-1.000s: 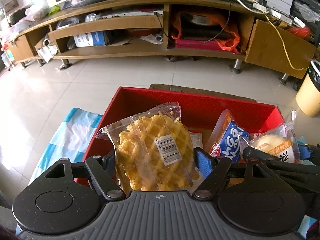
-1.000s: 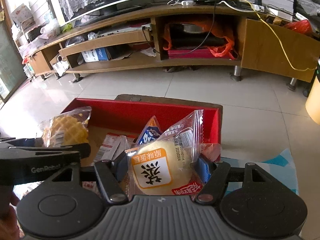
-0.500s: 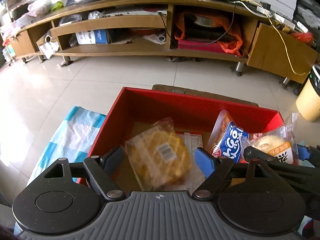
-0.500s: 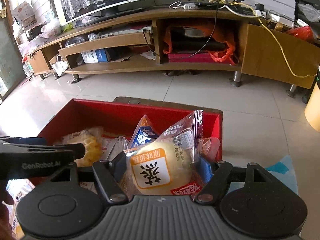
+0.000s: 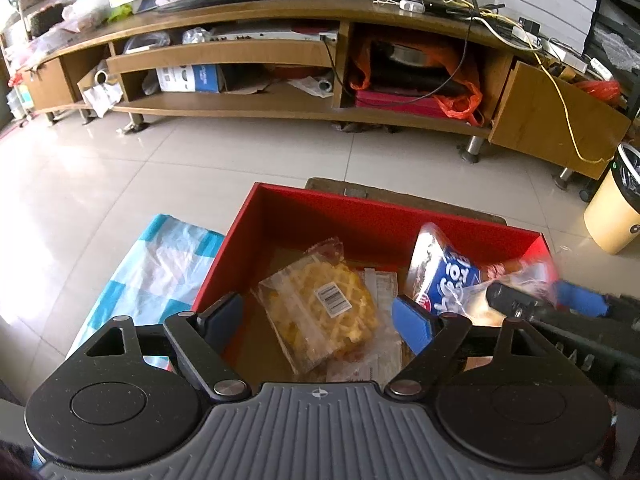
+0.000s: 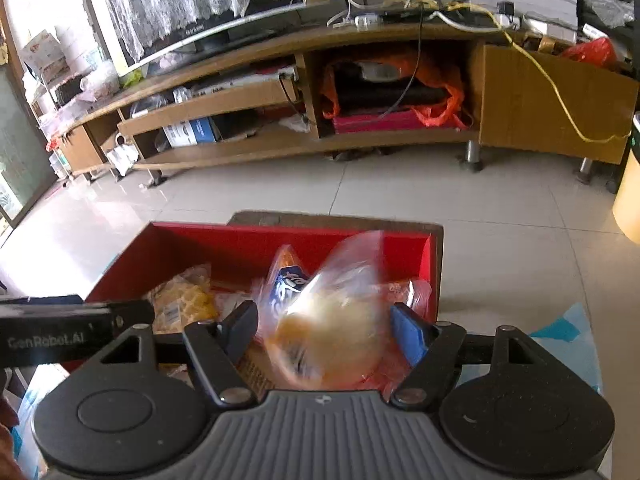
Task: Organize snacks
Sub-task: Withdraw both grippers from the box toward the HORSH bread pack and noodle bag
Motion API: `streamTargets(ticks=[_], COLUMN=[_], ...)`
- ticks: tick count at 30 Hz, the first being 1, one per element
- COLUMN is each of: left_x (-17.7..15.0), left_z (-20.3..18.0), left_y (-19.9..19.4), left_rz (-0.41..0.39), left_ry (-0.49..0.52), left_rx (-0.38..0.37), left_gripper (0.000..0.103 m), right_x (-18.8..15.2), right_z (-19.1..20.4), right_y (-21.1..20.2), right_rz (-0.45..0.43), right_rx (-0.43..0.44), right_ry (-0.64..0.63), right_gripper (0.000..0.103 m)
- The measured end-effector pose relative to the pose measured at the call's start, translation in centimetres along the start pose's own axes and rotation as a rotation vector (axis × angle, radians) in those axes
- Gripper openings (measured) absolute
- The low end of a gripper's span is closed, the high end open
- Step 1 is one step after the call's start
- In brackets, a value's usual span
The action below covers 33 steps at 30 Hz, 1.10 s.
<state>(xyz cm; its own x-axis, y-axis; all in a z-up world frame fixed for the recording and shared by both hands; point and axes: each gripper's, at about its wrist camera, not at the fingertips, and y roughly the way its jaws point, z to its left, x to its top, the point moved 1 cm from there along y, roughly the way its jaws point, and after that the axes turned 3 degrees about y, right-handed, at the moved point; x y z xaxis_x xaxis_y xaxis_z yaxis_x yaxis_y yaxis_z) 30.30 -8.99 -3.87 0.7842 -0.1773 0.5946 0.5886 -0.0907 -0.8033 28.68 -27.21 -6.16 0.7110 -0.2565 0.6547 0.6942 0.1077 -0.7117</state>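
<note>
Checked blue-and-white cloth [image 5: 160,264] lies at far left on the tiled floor, touching the outer left wall of the red box [image 5: 360,216]. Left gripper [image 5: 320,316] hangs over the box's left half, jaws wide apart and gripping nothing; they have just been opening, and the waffle packet [image 5: 320,304] lies flat on the box floor below the gap, barcode label up, clear of both pads. Flat wrappers sit under and just right of it. Blue-and-white snack bag [image 5: 444,276] stands tilted against the back right of the box. Right gripper [image 6: 324,328] is over the box's right half, jaws parted and just lately opening; the bun packet [image 6: 336,320] shows between the fingers as a motion-blurred shape, so contact with the pads cannot be confirmed, though it appears loose. Red packet [image 6: 412,292] sits in the right corner. Behind: long wooden TV cabinet [image 5: 280,16]; cream bin [image 5: 616,208] at far right.
</note>
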Motion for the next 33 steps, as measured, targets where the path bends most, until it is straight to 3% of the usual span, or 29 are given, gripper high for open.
streamTargets(ticks=[2,13,21,25,29,33], left_x=[-0.1,-2.3,-6.3,-8.8,-10.6,-10.8], left_z=[0.1,3.2,7.3,8.0,8.4,7.4], left_y=[-0.2,-2.7,-4.5,-3.5,-1.6,-1.0], left_rz=[0.002,0.029,0.106,0.171,0.254,0.241], left_ry=[0.0,-0.055,-0.135,-0.143,-0.194,-0.122], left_rx=[0.0,0.019,0.038,0.063,0.029,0.083], left_gripper=[0.087,0.088,0.09,0.092,0.094,0.098], right_x=[0.2,-0.1,-1.2,-2.0,-3.3,-4.7], right_z=[0.0,2.0,5.1,6.1,7.1,7.5], right_y=[-0.4,-2.7,-5.5,-6.7,-7.2,-7.1], right_rz=[-0.008,-0.019,-0.033,-0.023,0.009,0.08], right_rx=[0.012,0.037,0.081,0.111,0.143,0.214], right_ry=[-0.003,-0.069,-0.161,-0.194,-0.237,-0.253], right_gripper=[0.078,0.078,0.078,0.078,0.078,0.078])
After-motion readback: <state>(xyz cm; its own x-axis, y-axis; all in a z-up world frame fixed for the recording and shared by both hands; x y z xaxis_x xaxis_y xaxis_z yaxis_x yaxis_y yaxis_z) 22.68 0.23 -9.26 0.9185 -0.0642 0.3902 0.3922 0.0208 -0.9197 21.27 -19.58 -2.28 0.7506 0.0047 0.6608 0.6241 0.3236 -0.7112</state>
